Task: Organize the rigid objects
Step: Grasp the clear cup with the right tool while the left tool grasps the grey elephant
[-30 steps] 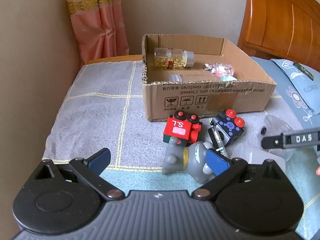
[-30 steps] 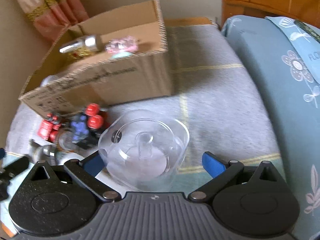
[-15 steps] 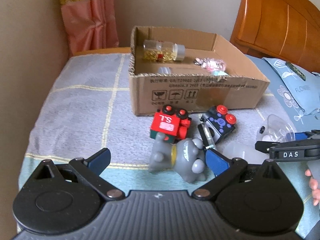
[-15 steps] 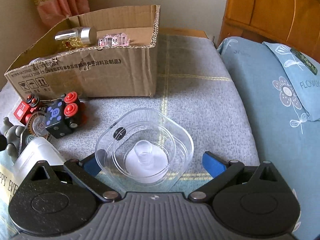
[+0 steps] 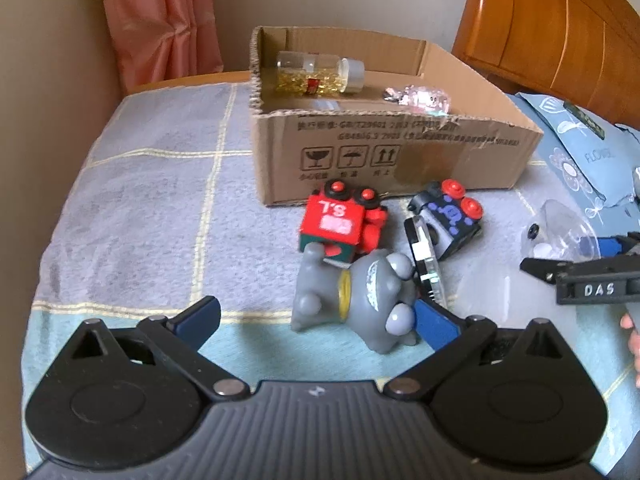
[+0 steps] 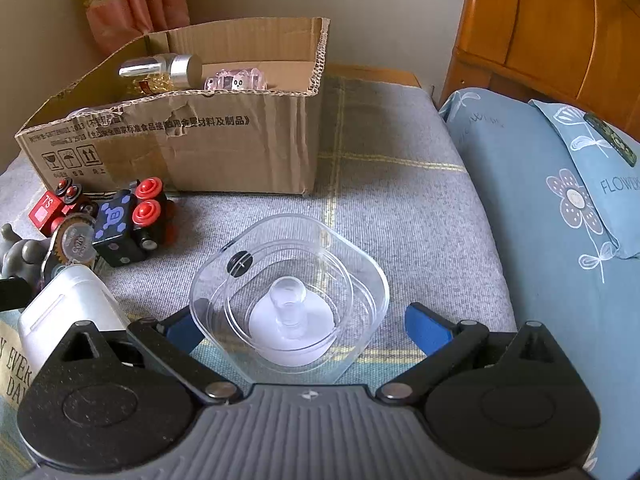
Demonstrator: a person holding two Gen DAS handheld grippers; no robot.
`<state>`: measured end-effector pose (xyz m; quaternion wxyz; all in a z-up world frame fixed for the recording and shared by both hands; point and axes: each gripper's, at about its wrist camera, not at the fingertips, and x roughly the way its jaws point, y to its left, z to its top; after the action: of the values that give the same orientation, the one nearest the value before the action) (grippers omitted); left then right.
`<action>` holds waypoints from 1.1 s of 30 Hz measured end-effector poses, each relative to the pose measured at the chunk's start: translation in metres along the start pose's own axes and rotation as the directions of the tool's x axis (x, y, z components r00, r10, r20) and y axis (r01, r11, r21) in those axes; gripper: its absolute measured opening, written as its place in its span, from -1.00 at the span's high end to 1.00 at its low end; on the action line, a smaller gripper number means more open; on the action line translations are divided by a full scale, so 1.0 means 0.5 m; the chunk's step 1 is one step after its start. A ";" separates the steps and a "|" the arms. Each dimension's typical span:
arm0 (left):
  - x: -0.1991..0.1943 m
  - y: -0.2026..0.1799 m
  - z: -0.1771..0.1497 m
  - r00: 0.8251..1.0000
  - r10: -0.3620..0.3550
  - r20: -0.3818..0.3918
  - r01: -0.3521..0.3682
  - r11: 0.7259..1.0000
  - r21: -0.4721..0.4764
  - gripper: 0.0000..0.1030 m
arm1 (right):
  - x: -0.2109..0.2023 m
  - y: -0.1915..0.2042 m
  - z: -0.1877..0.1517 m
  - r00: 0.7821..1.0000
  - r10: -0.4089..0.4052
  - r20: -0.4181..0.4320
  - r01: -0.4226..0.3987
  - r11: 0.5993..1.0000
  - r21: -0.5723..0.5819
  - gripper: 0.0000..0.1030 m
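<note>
A cardboard box (image 5: pixel 400 156) (image 6: pixel 224 148) stands on the grey blanket and holds a glass bottle (image 5: pixel 320 74) and a pink clear toy (image 5: pixel 420 98). In front of it lie a red toy block (image 5: pixel 340 224), a black toy block (image 5: pixel 448 220) (image 6: pixel 128 224), a round clear disc (image 5: pixel 424 264) and a grey figurine (image 5: pixel 356 300). My left gripper (image 5: pixel 316 322) is open, the figurine between its fingers. My right gripper (image 6: pixel 300 326) is open around a clear plastic lid (image 6: pixel 292 296) lying on the blanket.
A white plastic container (image 6: pixel 68 312) lies left of the right gripper. A blue flowered pillow (image 6: pixel 560 208) and a wooden headboard (image 6: pixel 552 28) are to the right. A wall and pink curtain (image 5: pixel 160 20) stand behind. The right gripper's tip (image 5: pixel 588 276) shows in the left wrist view.
My left gripper has moved forward and right, closer to the grey figurine. My right gripper has steadied and drawn the clear lid further between its open fingers.
</note>
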<state>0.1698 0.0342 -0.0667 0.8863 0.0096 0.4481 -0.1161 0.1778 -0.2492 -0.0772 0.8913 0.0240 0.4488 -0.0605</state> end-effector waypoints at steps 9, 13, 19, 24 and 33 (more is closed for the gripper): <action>-0.021 0.012 -0.017 0.999 0.029 0.016 -0.030 0.999 0.046 -0.98 | -0.015 -0.036 -0.018 1.000 0.015 0.009 -0.014 0.999 -0.032 -1.00; -0.010 -0.003 -0.017 1.000 0.006 0.010 -0.007 0.996 0.091 -0.98 | -0.020 -0.046 -0.031 0.999 0.019 0.034 -0.018 0.999 -0.038 -1.00; 0.026 -0.016 -0.017 1.000 0.009 -0.016 -0.008 0.993 0.121 -0.98 | -0.019 -0.044 -0.034 0.998 0.023 0.058 -0.021 0.999 -0.043 -1.00; 0.032 -0.005 -0.018 0.999 -0.023 -0.028 0.026 0.990 0.139 -0.99 | -0.024 -0.049 -0.042 0.997 0.036 0.067 -0.032 0.998 -0.058 -1.00; 0.037 -0.001 -0.016 0.999 -0.025 -0.026 0.029 0.985 0.170 -0.99 | -0.030 -0.039 -0.041 0.999 0.025 0.044 -0.024 0.999 -0.042 -1.00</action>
<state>0.1740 0.0310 -0.0862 0.8753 0.0806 0.4469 -0.1661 0.1500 -0.2653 -0.0773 0.9020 0.0098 0.4298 -0.0408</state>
